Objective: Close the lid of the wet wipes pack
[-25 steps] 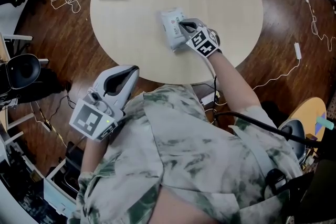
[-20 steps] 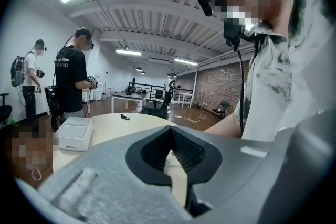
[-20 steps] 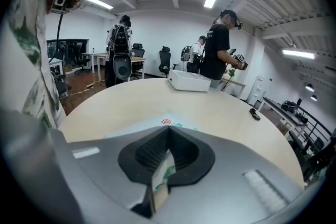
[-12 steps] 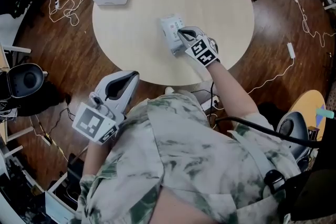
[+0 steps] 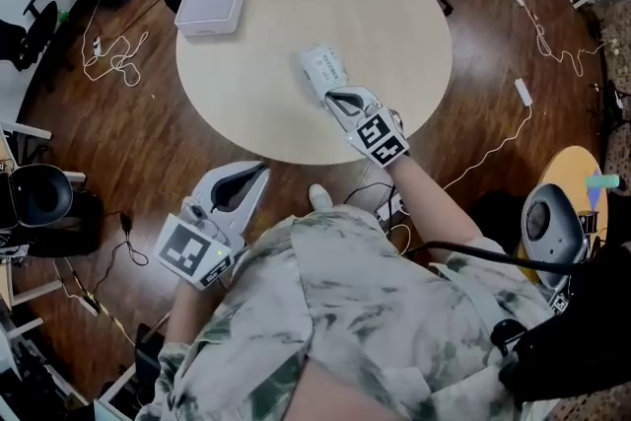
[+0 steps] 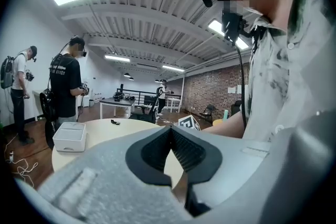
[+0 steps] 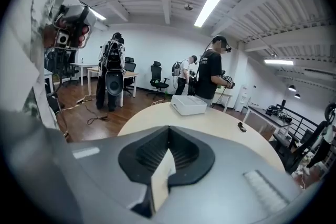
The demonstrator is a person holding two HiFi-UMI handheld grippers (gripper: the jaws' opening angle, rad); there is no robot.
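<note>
Find the wet wipes pack (image 5: 322, 68) lying flat on the round table (image 5: 246, 94), right of centre and toward the near edge. Note the right gripper (image 5: 335, 98), jaws pressed together on nothing, tips just at the pack's near end; touching or not, too fine to judge. Note the left gripper (image 5: 253, 175), likewise closed and empty, off the table's near edge, well apart from the pack. Lid latched or not: impossible to tell at this size. To seat it properly, press the closed tips straight down on the lid's free edge, never sideways, to avoid skidding the light pack across the smooth top.
</note>
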